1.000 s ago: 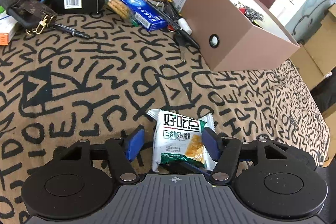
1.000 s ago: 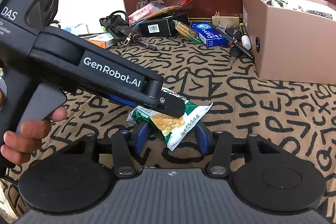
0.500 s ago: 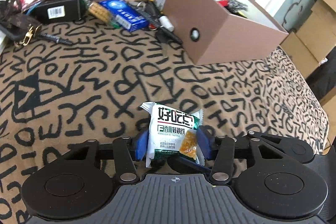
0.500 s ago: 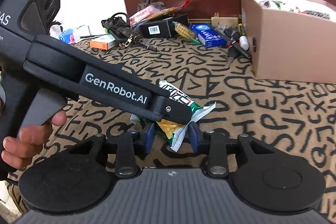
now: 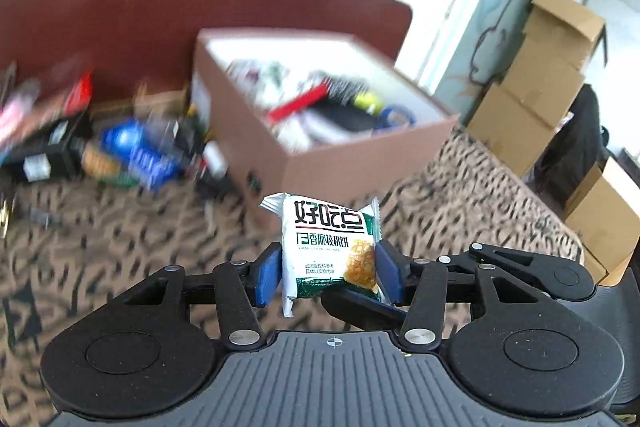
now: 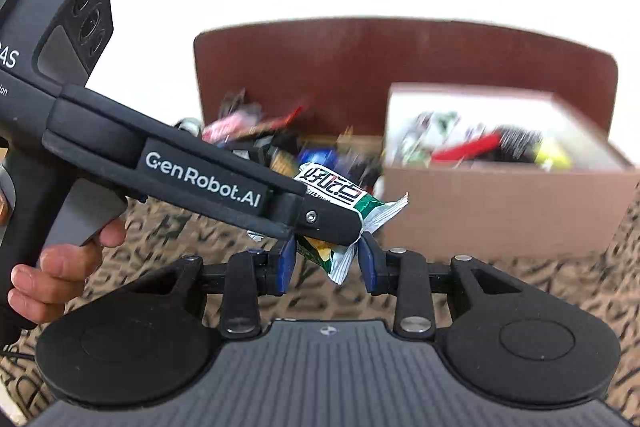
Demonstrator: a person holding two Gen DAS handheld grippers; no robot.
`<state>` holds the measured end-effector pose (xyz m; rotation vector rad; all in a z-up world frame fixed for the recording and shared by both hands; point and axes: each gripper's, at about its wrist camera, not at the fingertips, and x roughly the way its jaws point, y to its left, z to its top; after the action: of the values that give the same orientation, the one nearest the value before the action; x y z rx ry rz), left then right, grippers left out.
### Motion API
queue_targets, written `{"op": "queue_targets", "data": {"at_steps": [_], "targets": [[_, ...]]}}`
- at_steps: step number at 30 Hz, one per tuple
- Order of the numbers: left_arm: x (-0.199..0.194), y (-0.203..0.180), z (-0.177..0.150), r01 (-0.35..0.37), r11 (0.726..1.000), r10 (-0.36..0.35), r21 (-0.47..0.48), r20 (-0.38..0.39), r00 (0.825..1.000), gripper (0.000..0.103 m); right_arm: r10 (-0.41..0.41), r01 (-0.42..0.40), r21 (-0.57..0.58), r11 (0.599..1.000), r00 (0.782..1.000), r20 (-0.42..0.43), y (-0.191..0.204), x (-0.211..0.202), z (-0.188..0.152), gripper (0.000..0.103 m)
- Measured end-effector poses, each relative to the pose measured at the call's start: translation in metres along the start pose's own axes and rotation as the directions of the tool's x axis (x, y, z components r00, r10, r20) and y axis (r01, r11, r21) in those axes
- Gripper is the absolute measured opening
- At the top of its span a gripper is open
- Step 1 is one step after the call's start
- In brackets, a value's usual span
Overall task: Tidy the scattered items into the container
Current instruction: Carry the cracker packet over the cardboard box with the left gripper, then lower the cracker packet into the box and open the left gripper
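A green and white snack packet is held in the air between both grippers. My left gripper is shut on its sides. My right gripper is closed around the packet's lower end, under the left gripper's finger. The open brown cardboard box stands ahead on the patterned cloth and holds several items; it also shows in the right wrist view.
Scattered items lie left of the box along the dark red backboard: a blue pack, a black box, red and pink wrappers. Cardboard cartons stand beyond the table's right edge.
Both grippers have lifted the packet off the cloth and tilted up toward the box. The view is blurred by the motion.
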<state>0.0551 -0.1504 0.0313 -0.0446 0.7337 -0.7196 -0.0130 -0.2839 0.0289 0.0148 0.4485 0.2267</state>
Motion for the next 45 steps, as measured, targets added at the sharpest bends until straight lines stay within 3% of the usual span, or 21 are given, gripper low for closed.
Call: {"op": "queue_targets", "data": {"at_steps": [7, 16, 25, 34, 38, 42, 45], "targets": [[0.017, -0.013, 0.053, 0.029, 0.999, -0.032, 0.042, 0.071, 0.997, 0.064, -0.072, 0.076, -0.048, 0.996, 0.994, 0.085, -0.025, 0.006, 0.033, 0.038], [0.072, -0.009, 0.119, 0.074, 0.996, -0.078, 0.044, 0.083, 0.993, 0.065, -0.136, 0.145, -0.082, 0.986, 0.984, 0.114, -0.072, 0.05, 0.07, 0.039], [0.16, 0.013, 0.175, 0.134, 0.991, -0.133, -0.025, 0.035, 0.991, 0.066, -0.183, 0.185, -0.143, 0.972, 0.983, 0.033, -0.131, 0.111, 0.1, 0.039], [0.222, 0.038, 0.201, 0.122, 0.988, -0.12, -0.095, 0.03, 0.992, 0.071, -0.223, 0.203, -0.236, 0.95, 0.973, -0.065, -0.164, 0.172, 0.118, 0.042], [0.239, 0.049, 0.205, 0.105, 0.987, -0.103, -0.124, 0.026, 0.994, 0.084, -0.275, 0.237, -0.277, 0.931, 0.956, -0.106, -0.17, 0.196, 0.12, 0.054], [0.237, 0.057, 0.199, 0.134, 0.983, -0.134, -0.124, 0.008, 0.991, 0.095, -0.318, 0.266, -0.322, 0.909, 0.941, -0.119, -0.164, 0.2, 0.112, 0.087], [0.229, 0.053, 0.191, 0.116, 0.991, -0.116, -0.071, 0.014, 0.993, 0.101, -0.336, 0.282, -0.362, 0.888, 0.937, -0.094, -0.152, 0.192, 0.105, 0.092]]}}
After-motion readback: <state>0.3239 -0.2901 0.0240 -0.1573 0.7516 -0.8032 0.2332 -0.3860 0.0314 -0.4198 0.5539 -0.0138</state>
